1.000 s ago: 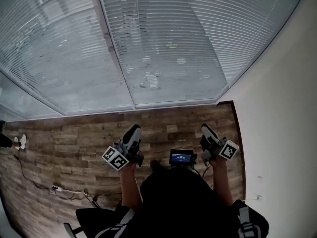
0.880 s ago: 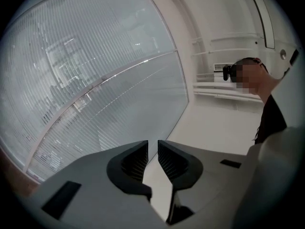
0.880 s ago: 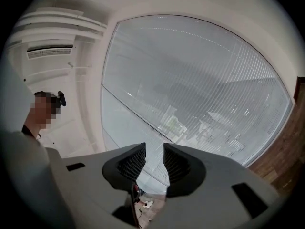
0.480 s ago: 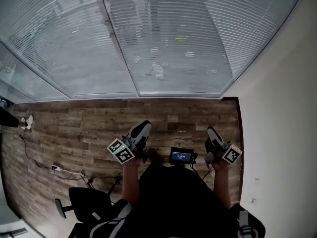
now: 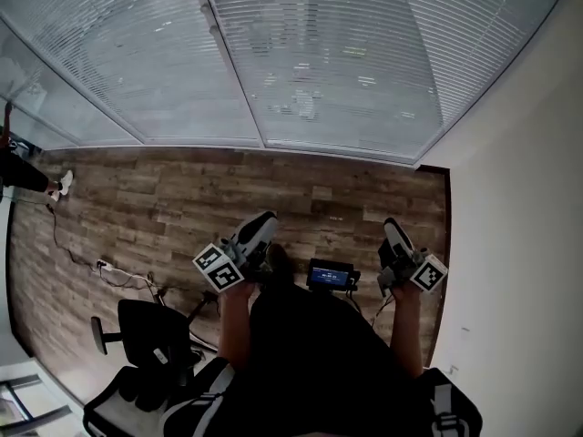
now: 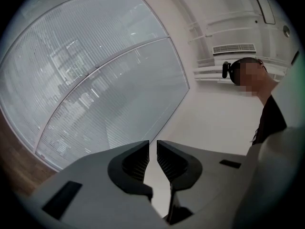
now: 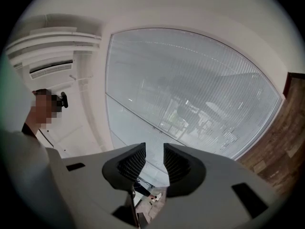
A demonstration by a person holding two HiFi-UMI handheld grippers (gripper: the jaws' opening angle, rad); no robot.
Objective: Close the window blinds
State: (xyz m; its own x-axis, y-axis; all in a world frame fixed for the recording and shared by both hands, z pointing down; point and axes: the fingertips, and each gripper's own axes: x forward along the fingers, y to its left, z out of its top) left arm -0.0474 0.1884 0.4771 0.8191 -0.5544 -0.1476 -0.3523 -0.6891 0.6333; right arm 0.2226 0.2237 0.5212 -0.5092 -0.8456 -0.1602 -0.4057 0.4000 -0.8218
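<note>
White slatted blinds point(image 5: 319, 62) hang over the two tall window panes beyond a strip of wood floor point(image 5: 182, 198); their slats look turned flat, with faint shapes showing through. My left gripper point(image 5: 260, 228) is held out at waist height, well short of the window. Its jaws have just been closing and now keep a narrow gap with nothing between them point(image 6: 153, 149). My right gripper point(image 5: 393, 233) is level with it, near the white wall, open and empty point(image 7: 154, 152). Both gripper views show the blinds point(image 6: 95, 80) point(image 7: 190, 89) far ahead.
A white wall point(image 5: 519, 244) runs along the right. A black office chair point(image 5: 146, 335) stands at my left, with a cable and power strip point(image 5: 109, 269) on the floor beside it. A small screen point(image 5: 330, 274) sits at my waist. Someone's shoe point(image 5: 64, 182) shows far left.
The window has drawn away from me and more floor shows in front. The office chair has come into view at lower left. Both grippers stay held out before me.
</note>
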